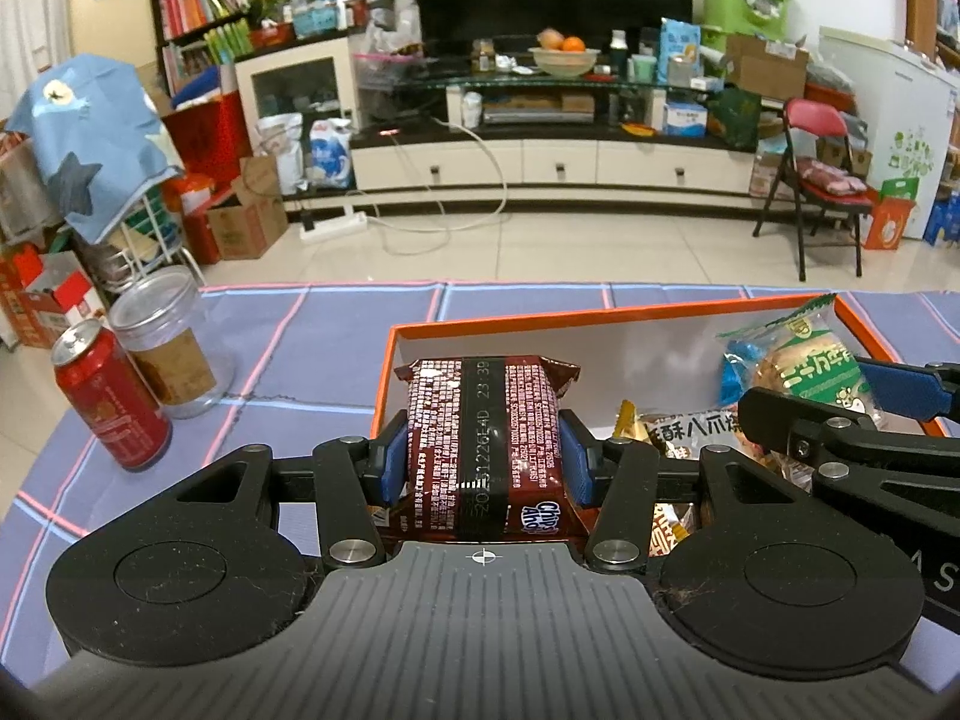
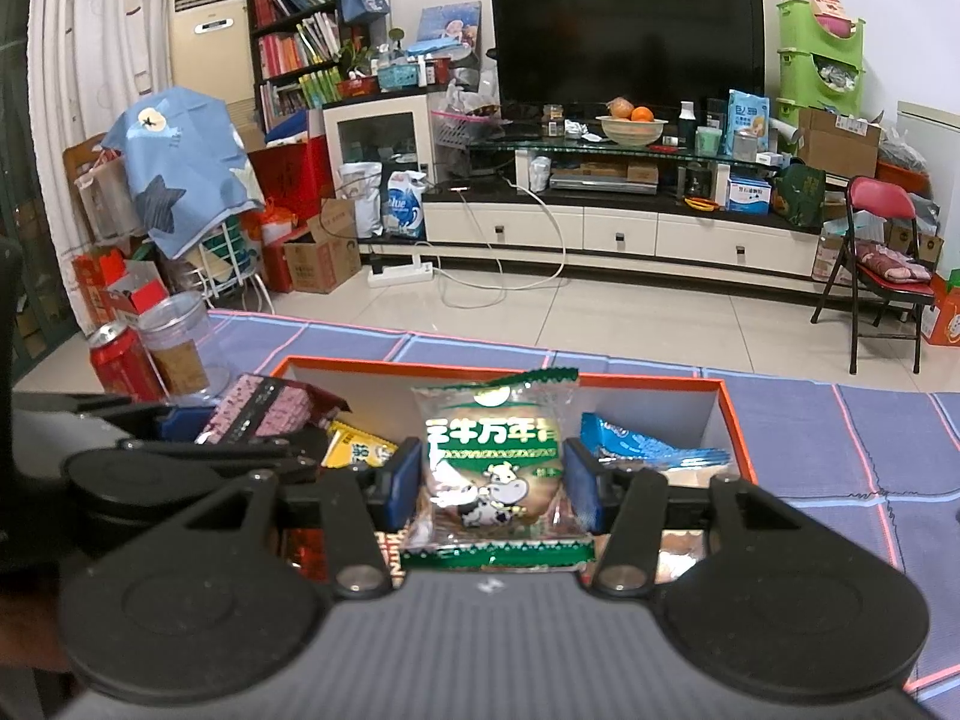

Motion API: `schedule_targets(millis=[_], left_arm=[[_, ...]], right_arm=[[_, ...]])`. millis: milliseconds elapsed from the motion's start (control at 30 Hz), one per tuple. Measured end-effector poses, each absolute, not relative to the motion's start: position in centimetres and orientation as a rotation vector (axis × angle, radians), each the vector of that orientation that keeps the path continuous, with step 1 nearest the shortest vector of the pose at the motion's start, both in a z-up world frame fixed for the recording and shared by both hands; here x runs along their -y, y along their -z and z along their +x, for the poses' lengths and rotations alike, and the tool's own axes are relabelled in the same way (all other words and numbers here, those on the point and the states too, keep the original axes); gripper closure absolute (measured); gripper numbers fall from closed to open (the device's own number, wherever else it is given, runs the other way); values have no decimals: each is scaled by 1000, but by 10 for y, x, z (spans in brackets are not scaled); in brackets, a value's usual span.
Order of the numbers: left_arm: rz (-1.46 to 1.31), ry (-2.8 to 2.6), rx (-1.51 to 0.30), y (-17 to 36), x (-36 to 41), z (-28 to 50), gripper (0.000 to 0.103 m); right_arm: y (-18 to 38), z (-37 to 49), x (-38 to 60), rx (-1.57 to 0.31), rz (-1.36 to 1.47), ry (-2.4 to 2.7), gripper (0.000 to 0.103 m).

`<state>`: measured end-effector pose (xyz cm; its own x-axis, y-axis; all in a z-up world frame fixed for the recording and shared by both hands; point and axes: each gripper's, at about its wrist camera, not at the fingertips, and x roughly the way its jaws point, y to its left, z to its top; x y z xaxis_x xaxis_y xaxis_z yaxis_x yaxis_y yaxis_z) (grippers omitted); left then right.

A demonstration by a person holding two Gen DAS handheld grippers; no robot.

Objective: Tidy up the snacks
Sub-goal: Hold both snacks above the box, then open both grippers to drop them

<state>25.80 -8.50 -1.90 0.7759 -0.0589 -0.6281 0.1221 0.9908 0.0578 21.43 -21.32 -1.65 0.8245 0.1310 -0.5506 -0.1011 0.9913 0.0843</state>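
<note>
An orange-rimmed white box (image 1: 600, 315) (image 2: 498, 373) sits on the blue checked tablecloth with several snack packets inside. My left gripper (image 1: 483, 462) is shut on a dark red cookie packet (image 1: 486, 438), held upright over the box's left end. That packet (image 2: 264, 414) also shows at the left of the right wrist view. My right gripper (image 2: 491, 483) is shut on a clear green-printed cake packet with a cow on it (image 2: 495, 468), held above the box's middle. The same cake packet (image 1: 798, 360) appears at the right in the left wrist view. A blue packet (image 2: 648, 450) and a yellow packet (image 2: 354, 450) lie in the box.
A red drink can (image 1: 111, 402) (image 2: 123, 360) and a clear plastic jar (image 1: 168, 342) (image 2: 180, 342) stand on the cloth left of the box. Beyond the table edge are tiled floor, a TV cabinet (image 1: 540, 162) and a red folding chair (image 1: 822, 180).
</note>
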Motion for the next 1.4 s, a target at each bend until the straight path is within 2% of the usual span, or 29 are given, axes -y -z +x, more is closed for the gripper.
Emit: schedule_targets(millis=[1400], left_arm=[[93, 100, -675, 19, 83, 257, 83]], right_arm=[[16, 215, 210, -593, 43, -118, 49]])
